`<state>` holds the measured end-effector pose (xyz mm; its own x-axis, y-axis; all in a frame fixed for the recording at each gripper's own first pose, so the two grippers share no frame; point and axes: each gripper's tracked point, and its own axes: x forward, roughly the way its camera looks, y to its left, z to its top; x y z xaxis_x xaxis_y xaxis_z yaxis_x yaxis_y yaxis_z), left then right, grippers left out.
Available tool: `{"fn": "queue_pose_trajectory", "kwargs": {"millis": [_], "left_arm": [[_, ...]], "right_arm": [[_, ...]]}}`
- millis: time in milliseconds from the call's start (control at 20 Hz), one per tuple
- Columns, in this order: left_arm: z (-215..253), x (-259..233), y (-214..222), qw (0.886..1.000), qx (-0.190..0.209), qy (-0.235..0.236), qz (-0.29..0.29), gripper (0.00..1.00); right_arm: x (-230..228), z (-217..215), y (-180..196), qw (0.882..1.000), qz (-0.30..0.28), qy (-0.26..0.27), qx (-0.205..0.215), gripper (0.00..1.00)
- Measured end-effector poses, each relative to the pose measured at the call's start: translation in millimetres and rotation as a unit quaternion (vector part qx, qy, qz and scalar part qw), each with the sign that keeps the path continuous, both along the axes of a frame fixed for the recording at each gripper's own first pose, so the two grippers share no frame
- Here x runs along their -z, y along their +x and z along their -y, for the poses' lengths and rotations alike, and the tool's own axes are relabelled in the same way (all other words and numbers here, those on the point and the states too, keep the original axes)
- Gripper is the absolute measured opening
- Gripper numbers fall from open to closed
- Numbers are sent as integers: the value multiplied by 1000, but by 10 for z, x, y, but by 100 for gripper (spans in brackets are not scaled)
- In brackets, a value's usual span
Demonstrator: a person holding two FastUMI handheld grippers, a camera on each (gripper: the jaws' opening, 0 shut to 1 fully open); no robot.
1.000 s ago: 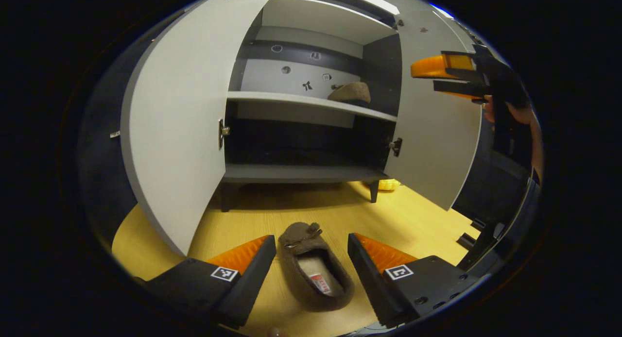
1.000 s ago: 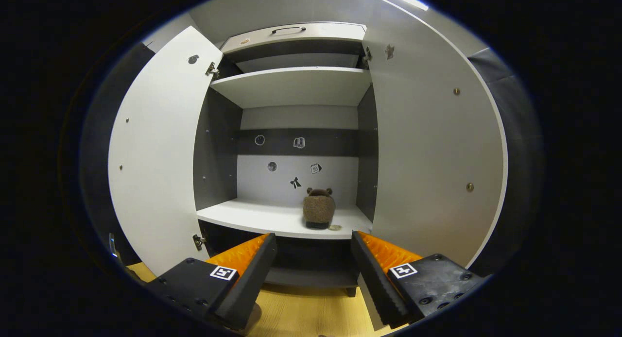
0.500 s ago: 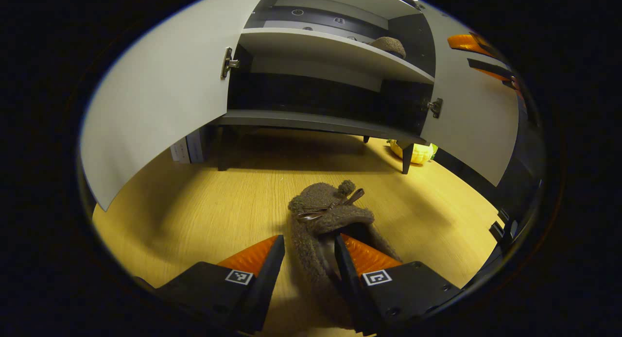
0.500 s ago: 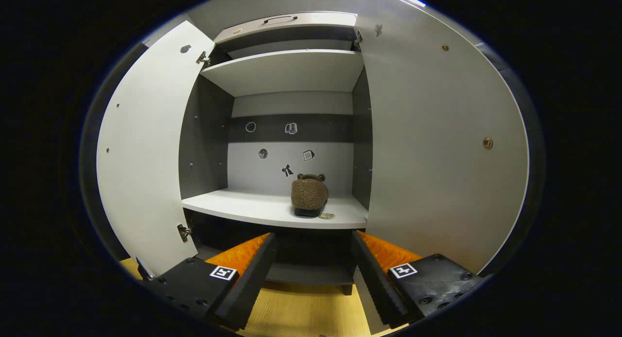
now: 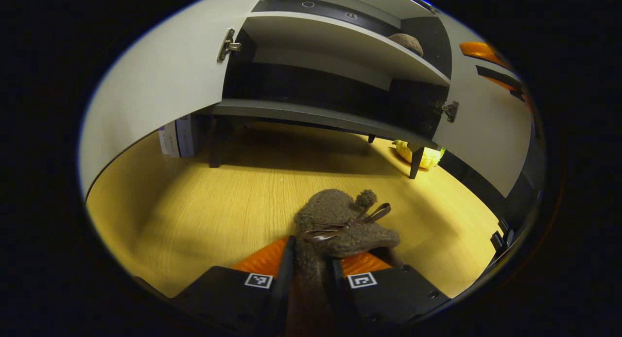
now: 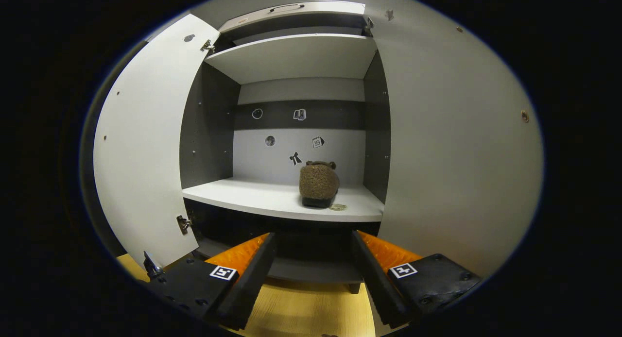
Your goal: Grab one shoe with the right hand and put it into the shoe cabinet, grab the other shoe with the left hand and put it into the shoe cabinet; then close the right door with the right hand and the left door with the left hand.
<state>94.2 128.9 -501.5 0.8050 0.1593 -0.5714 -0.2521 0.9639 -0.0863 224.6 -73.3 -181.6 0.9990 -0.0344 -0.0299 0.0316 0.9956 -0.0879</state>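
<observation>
Fingers of the left gripper are closed tight on the side wall of a brown fuzzy shoe, which sits on the yellow wooden floor in front of the shoe cabinet. Its toe, with a bow, points toward the cabinet. The right gripper hangs before the cabinet with its fingers spread wide and nothing between them. The other shoe stands on the middle shelf. Both doors, left door and right door, stand open.
</observation>
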Motion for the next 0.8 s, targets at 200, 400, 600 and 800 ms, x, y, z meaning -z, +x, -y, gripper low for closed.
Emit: {"fn": "queue_pose_trajectory", "kwargs": {"millis": [200,400,600,800], "left_arm": [[-36,-8,24,1000,-7,27,-13,14],[143,-215,-29,999,9,28,-15,6],[251,-925,-171,999,-3,38,12,7],[363,-1866,-257,998,-20,31,58,6]], "right_arm": [[55,-6,56,1000,-9,6,-2,98],[19,-49,95,1000,-8,-1,-10,98],[-104,-72,107,1000,-9,2,-13,98],[-224,-54,158,1000,-8,-8,-12,98]]}}
